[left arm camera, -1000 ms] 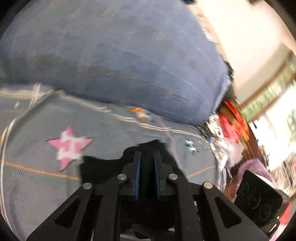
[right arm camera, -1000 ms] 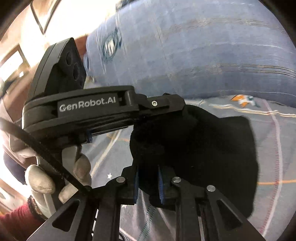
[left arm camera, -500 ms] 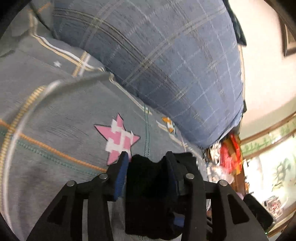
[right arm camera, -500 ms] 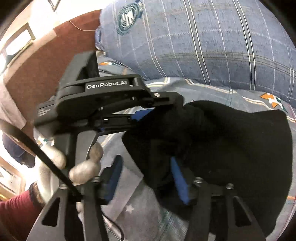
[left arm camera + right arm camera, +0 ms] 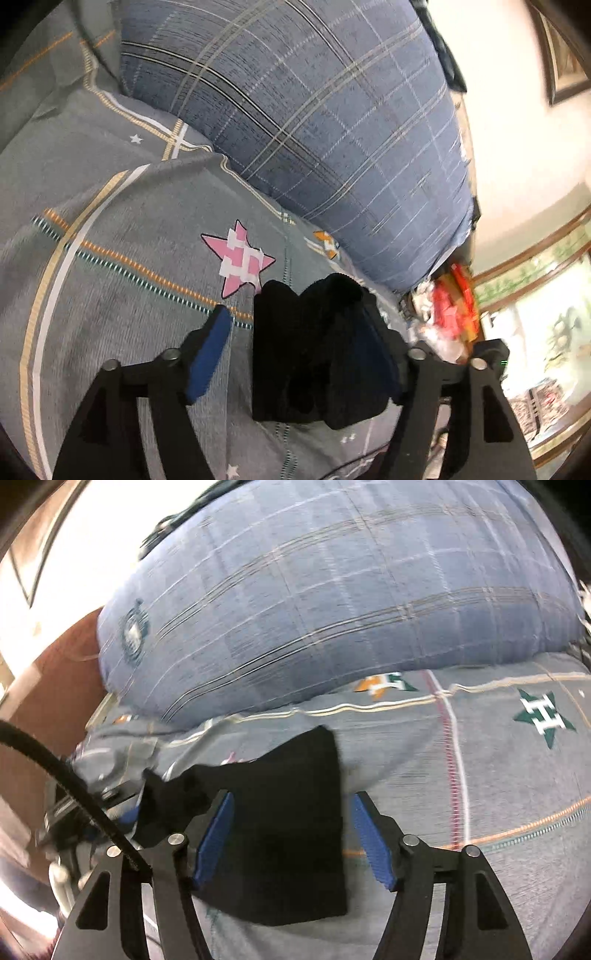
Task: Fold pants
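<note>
The black pants (image 5: 280,834) lie folded into a small bundle on the grey bedspread (image 5: 498,775). In the left wrist view the bundle (image 5: 314,354) sits between the spread blue-padded fingers (image 5: 208,356) of my left gripper (image 5: 295,354), bunched against the right finger. My right gripper (image 5: 291,834) is open, its blue pads on either side of the flat folded cloth and not closed on it. The left gripper (image 5: 74,812) shows blurred at the left of the right wrist view, by the cloth's bunched left end.
A large blue plaid pillow (image 5: 314,122) lies just beyond the pants. A pink star patch (image 5: 240,258) and a green star patch (image 5: 543,716) mark the bedspread. Red and white clutter (image 5: 450,306) sits past the bed's right edge. A brown headboard (image 5: 55,686) stands at left.
Both grippers were shut on the black cloth a second ago. Both have opened wide and let it go, and the pants have dropped flat onto the bedspread.
</note>
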Demonstrator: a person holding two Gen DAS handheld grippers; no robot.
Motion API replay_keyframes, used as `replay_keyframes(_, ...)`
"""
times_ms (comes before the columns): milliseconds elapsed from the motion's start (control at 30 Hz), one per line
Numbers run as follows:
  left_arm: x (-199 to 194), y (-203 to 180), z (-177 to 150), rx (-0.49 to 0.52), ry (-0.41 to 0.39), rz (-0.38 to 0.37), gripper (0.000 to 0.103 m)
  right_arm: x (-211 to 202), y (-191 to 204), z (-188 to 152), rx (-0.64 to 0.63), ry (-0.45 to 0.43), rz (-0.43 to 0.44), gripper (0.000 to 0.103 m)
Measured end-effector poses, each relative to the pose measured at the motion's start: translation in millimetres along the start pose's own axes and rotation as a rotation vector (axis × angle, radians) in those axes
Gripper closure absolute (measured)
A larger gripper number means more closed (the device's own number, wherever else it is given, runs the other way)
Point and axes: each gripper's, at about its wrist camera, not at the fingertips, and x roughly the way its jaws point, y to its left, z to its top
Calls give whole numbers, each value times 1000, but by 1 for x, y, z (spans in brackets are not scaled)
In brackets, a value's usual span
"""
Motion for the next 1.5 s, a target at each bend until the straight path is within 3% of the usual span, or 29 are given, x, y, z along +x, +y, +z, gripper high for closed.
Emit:
replay_keyframes(100,-3,-1,-8,-7,-7,-1,26,10,-9,1,26,13,5,26)
replay_keyframes(267,30,-30,-26,138,81,92,24,47,3,4,-13,66,-14,23)
replay_keyframes(300,37,-35,-30,166,105,108,51,55,5,6,-21,71,-12,25)
replay_keyframes(333,45,-43,-34,203,132,134,69,62,6,9,-22,85,8,33)
replay_keyframes(367,51,-53,-36,240,146,162,82,67,7,11,-14,104,26,58)
replay_keyframes(400,51,-59,-36,244,144,140,82,65,7,12,-12,100,17,69)
replay_keyframes(467,51,-71,-33,227,147,60,85,62,-1,16,14,92,38,72)
replay_keyframes(567,60,-86,-29,214,154,6,85,55,-20,17,76,69,51,73)
replay_keyframes(667,82,-80,-29,174,176,45,85,50,-50,13,185,39,51,71)
replay_keyframes(733,102,-55,-34,111,209,127,82,53,-71,7,255,32,-5,58)
replay_keyframes(767,106,-45,-38,83,225,123,79,55,-75,6,266,37,-27,40)
replay_keyframes(800,102,-37,-40,55,211,81,79,54,-80,4,289,37,-47,29)
replay_keyframes(900,92,-32,-40,31,214,27,79,23,-68,6,253,-85,-101,30)
replay_keyframes(1000,84,-33,-42,55,211,45,76,5,-36,13,142,-129,-36,30)
replay_keyframes(1033,81,-33,-44,62,209,55,74,5,-24,16,111,-109,12,30)
replay_keyframes(1067,79,-33,-46,64,207,61,71,11,-9,19,82,-56,114,30)
replay_keyframes(1167,68,-31,-53,63,187,72,64,46,16,22,121,109,378,31)
replay_keyframes(1200,66,-28,-53,59,181,73,63,62,22,23,137,165,426,31)
replay_keyframes(1233,67,-27,-54,56,181,72,63,81,27,23,151,221,445,31)
replay_keyframes(1300,72,-24,-58,48,193,68,63,115,30,26,174,281,394,30)
replay_keyframes(1400,78,-26,-62,54,202,54,63,155,23,37,254,289,371,32)
replay_keyframes(1500,75,-26,-64,61,200,50,63,166,14,47,326,267,389,32)
